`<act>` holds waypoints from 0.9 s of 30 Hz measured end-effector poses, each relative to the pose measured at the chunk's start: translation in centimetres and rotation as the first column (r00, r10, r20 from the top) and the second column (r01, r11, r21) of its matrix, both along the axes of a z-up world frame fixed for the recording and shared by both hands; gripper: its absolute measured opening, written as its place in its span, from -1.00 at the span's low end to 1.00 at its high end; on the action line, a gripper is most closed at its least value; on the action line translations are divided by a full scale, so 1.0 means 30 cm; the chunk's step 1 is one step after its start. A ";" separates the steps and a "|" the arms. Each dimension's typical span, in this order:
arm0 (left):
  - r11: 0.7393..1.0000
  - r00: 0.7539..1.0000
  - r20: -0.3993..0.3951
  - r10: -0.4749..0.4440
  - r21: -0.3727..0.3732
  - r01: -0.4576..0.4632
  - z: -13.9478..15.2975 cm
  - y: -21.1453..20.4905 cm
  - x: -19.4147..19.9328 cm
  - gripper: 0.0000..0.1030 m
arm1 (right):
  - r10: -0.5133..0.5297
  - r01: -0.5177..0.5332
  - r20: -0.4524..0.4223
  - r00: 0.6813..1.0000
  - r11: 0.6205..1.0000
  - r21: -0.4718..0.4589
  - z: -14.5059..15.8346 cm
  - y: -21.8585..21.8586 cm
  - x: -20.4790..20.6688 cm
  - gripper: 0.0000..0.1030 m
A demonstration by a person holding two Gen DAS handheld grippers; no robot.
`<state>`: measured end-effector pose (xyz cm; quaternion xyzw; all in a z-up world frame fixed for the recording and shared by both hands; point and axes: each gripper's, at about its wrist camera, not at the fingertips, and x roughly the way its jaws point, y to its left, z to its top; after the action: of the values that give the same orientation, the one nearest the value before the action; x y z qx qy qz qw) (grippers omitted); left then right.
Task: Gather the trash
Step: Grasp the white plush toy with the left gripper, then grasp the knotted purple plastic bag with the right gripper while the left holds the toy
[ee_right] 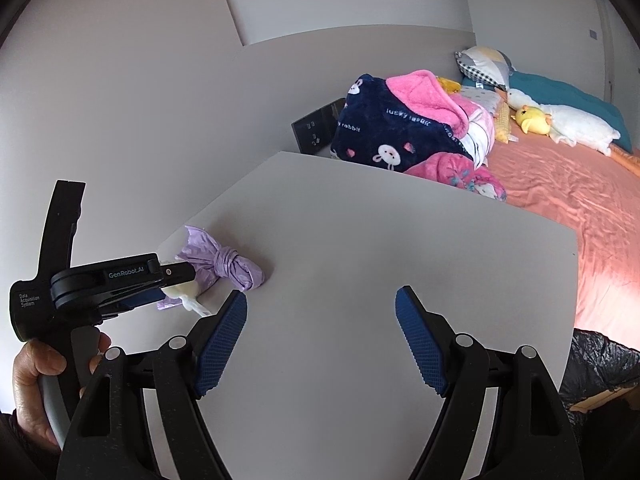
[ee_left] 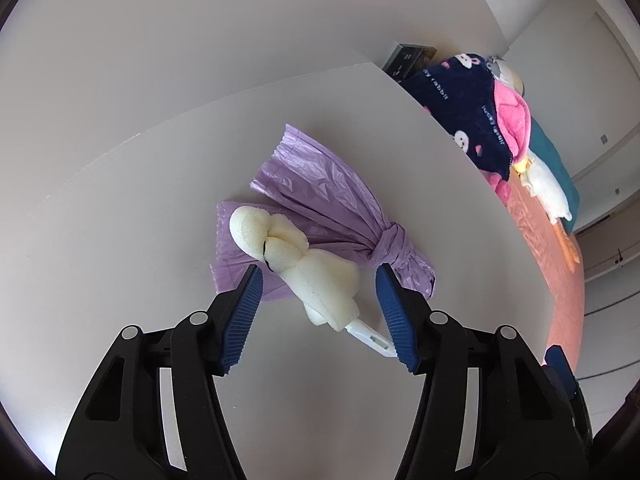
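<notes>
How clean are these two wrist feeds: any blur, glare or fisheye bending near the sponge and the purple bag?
Left wrist view: sharp on the white sponge and purple bag, soft even light, faint shadows, no glare; the white table edge bows strongly. Right wrist view: also sharp, with a bright washed-out patch on the pink bedsheet at the right and dark vignette corners.

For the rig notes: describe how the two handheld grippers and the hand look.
Both the left gripper and right gripper are black plastic with ribbed blue pads and silver pivot pins. The left one's body reads "GenRobot.AI" and "Data Acquisition System". The hand is bare, gripping a grey handle.
</notes>
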<state>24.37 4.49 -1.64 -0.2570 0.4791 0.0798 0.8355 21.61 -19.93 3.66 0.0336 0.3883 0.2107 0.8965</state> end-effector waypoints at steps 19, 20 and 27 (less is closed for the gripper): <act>0.998 0.986 0.164 0.019 0.050 -0.028 0.053 0.042 -0.097 -0.39 | 0.088 -0.091 -0.034 0.996 0.992 -0.087 -0.081 0.180 0.052 0.52; 0.997 0.984 0.174 0.027 0.060 -0.038 0.059 0.047 -0.107 -0.39 | 0.093 -0.096 -0.034 0.995 0.991 -0.094 -0.085 0.195 0.057 0.52; 0.984 0.971 0.213 0.111 0.110 -0.137 0.089 0.120 -0.143 -0.39 | 0.118 -0.122 -0.038 0.992 0.986 -0.117 -0.102 0.293 0.107 0.52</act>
<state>20.08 8.10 1.02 -0.2410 0.3670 0.1345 0.8883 24.81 -11.14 0.60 -0.0401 0.4155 0.2403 0.8764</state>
